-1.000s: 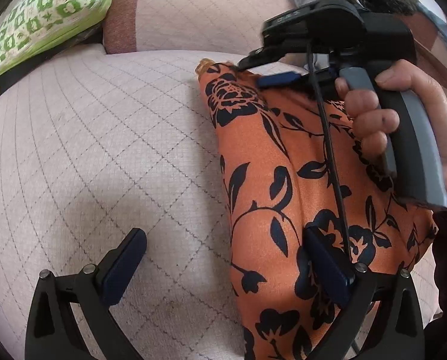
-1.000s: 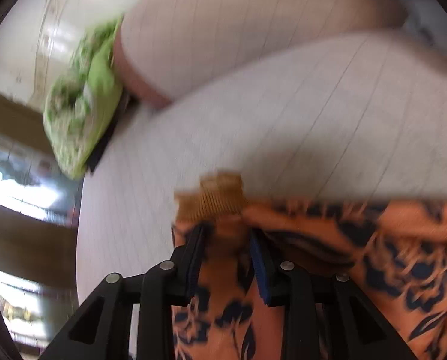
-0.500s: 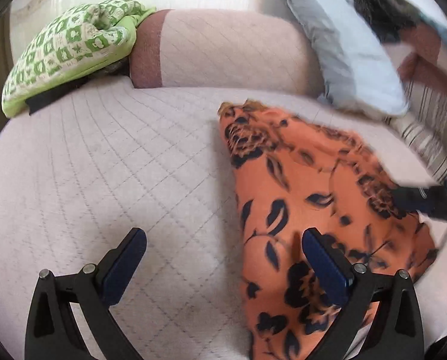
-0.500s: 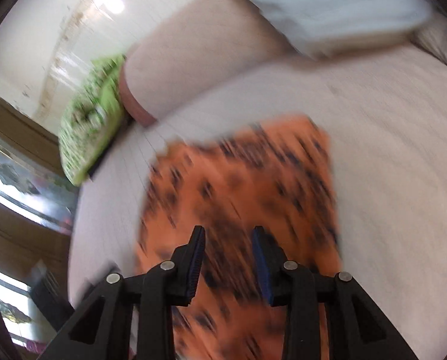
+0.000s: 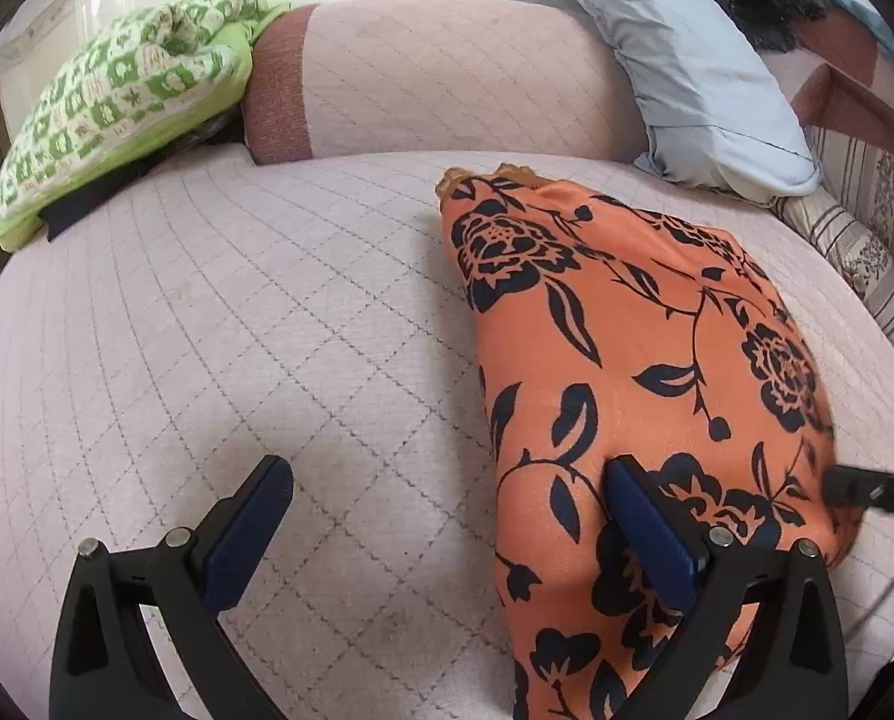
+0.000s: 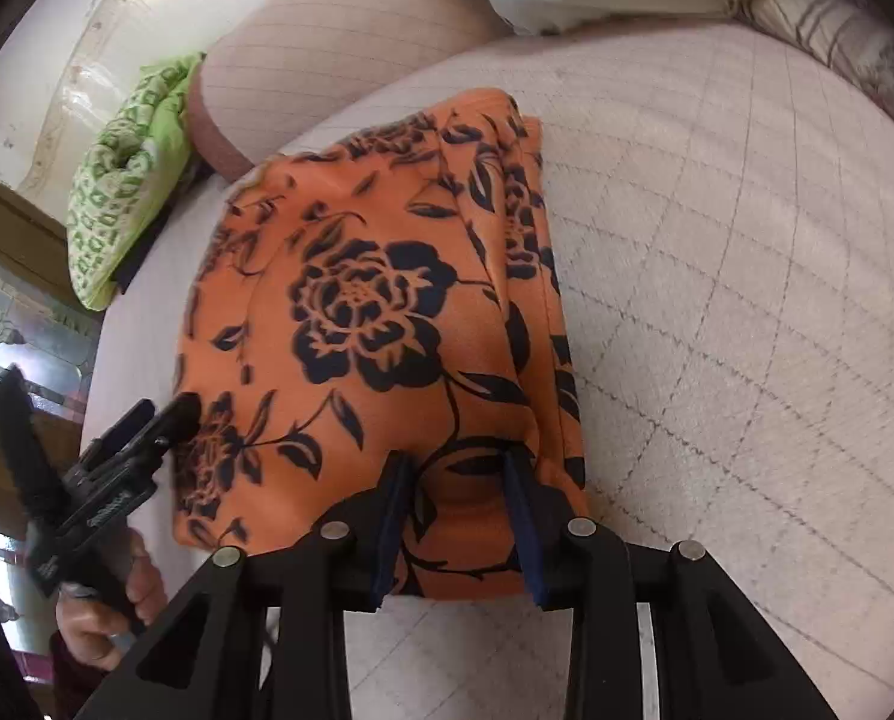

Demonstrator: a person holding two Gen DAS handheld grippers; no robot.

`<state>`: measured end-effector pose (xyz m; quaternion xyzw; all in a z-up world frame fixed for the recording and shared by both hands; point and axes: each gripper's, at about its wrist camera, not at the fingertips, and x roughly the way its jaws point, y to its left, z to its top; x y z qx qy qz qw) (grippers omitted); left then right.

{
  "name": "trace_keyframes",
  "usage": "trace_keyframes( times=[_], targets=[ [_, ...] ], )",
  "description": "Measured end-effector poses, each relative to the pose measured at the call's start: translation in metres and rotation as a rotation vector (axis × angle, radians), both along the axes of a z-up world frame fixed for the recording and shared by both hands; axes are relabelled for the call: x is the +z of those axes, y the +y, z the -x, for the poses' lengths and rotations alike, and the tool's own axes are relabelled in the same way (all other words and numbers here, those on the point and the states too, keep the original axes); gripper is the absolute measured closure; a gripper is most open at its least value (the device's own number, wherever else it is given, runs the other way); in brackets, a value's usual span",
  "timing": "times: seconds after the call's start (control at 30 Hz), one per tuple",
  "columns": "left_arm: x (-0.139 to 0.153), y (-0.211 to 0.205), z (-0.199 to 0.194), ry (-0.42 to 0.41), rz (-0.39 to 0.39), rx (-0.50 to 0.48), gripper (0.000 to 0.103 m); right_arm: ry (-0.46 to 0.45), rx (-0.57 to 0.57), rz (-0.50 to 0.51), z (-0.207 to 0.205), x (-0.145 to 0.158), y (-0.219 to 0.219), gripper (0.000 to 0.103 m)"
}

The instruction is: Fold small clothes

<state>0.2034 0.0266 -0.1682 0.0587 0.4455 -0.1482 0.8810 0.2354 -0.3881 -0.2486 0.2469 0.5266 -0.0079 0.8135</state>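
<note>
Right gripper (image 6: 456,516): fingers narrow, over the near edge of the cloth (image 6: 375,312), fabric showing between them, pads not clearly pressing. Left gripper (image 5: 447,528): fingers wide, one above the cloth's left edge. The orange floral cloth lies folded on the bed (image 5: 207,330), below the pillows (image 5: 687,60).

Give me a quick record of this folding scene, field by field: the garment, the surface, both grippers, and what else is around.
garment: orange floral garment, folded, lying flat
surface: pale quilted sofa seat
left gripper: open wide, one pad over the garment, the other over the seat
right gripper: narrow gap, above the garment's near edge, gripping nothing
nearby: green patterned cushion, grey pillow at the back
</note>
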Motion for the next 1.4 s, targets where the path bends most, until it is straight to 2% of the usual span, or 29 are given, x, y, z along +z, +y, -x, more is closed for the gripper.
trace_keyframes(
  times=[0.1, 0.23, 0.33, 0.43, 0.5, 0.53, 0.67, 0.83, 0.97, 1.1, 1.2, 1.23, 1.33, 1.4],
  targets=[
    [0.004, -0.001, 0.003, -0.02, -0.027, -0.01, 0.0, 0.027, -0.001, -0.002, -0.003, 0.013, 0.0, 0.067],
    [0.006, 0.0, 0.001, 0.02, 0.003, -0.012, 0.0, -0.071, 0.031, -0.016, -0.021, 0.04, 0.007, 0.066],
    [0.01, 0.005, 0.002, 0.004, 0.029, 0.01, 0.0, -0.106, 0.035, 0.059, -0.042, 0.047, 0.008, 0.066],
    [0.004, 0.004, 0.001, 0.009, -0.025, 0.012, 0.0, -0.094, 0.011, 0.028, -0.064, 0.033, 0.001, 0.066],
    [-0.006, 0.001, -0.001, 0.034, -0.016, -0.007, 0.0, -0.01, 0.011, 0.03, -0.078, 0.002, 0.0, 0.066],
    [-0.006, 0.001, -0.002, 0.037, -0.005, 0.0, 0.0, -0.024, 0.006, 0.033, -0.076, -0.001, 0.002, 0.066],
    [-0.002, -0.002, -0.001, 0.012, -0.028, -0.003, 0.0, -0.05, 0.028, 0.085, -0.072, 0.015, 0.011, 0.065],
    [0.004, -0.002, 0.002, -0.017, -0.04, 0.01, 0.0, -0.139, 0.128, 0.039, -0.081, 0.037, 0.042, 0.066],
    [0.008, 0.003, -0.001, -0.027, -0.03, 0.028, 0.0, -0.167, 0.225, 0.018, -0.11, 0.044, 0.073, 0.066],
    [0.008, 0.007, -0.004, -0.03, -0.018, 0.041, 0.0, -0.14, 0.319, -0.057, -0.145, 0.034, 0.097, 0.066],
    [0.006, 0.007, -0.007, -0.03, -0.03, 0.044, 0.0, -0.048, 0.332, -0.054, -0.175, 0.0, 0.109, 0.066],
    [0.006, 0.007, -0.007, -0.029, -0.025, 0.041, 0.0, -0.053, 0.317, -0.081, -0.18, -0.009, 0.107, 0.065],
    [0.007, 0.007, -0.007, -0.034, -0.019, 0.038, 0.0, -0.054, 0.26, -0.145, -0.183, -0.009, 0.099, 0.066],
    [0.007, 0.006, -0.005, -0.038, -0.025, 0.038, 0.0, -0.079, 0.255, -0.119, -0.174, 0.001, 0.097, 0.066]
  ],
)
